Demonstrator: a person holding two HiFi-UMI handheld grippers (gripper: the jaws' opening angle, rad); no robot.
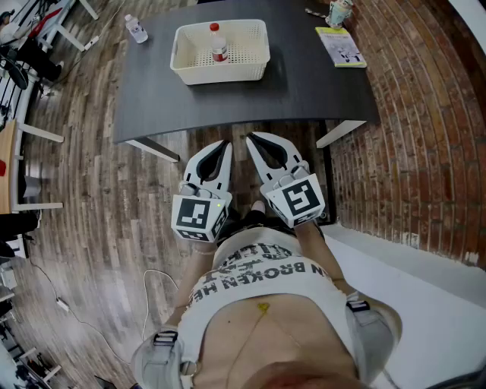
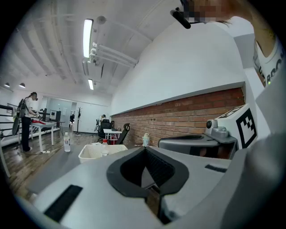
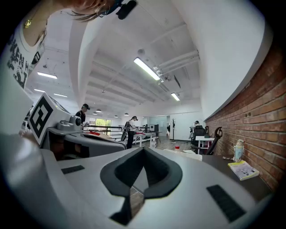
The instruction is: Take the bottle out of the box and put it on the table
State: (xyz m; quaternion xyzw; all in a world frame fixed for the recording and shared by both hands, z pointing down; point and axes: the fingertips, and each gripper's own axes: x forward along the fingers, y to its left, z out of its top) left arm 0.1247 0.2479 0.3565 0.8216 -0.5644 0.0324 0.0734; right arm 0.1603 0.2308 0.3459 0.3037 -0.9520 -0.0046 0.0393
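Note:
A clear bottle with a red cap (image 1: 219,43) stands upright inside the white perforated box (image 1: 186,67) at the far middle of the dark table (image 1: 304,83). My left gripper (image 1: 221,147) and right gripper (image 1: 255,140) hover side by side close to my body, short of the table's near edge, above the wooden floor. Both are shut with nothing between the jaws. The left gripper view looks past its shut tips (image 2: 144,150) at the box (image 2: 91,153) and bottle (image 2: 104,146) far ahead. In the right gripper view, beyond the shut tips (image 3: 143,150), the bottle's cap (image 3: 177,147) shows.
A second clear bottle (image 1: 137,29) stands at the table's far left corner. A yellow-green booklet (image 1: 340,45) and a small figurine (image 1: 339,11) lie at the far right. A brick wall (image 1: 425,137) runs along the right. People work at desks far behind.

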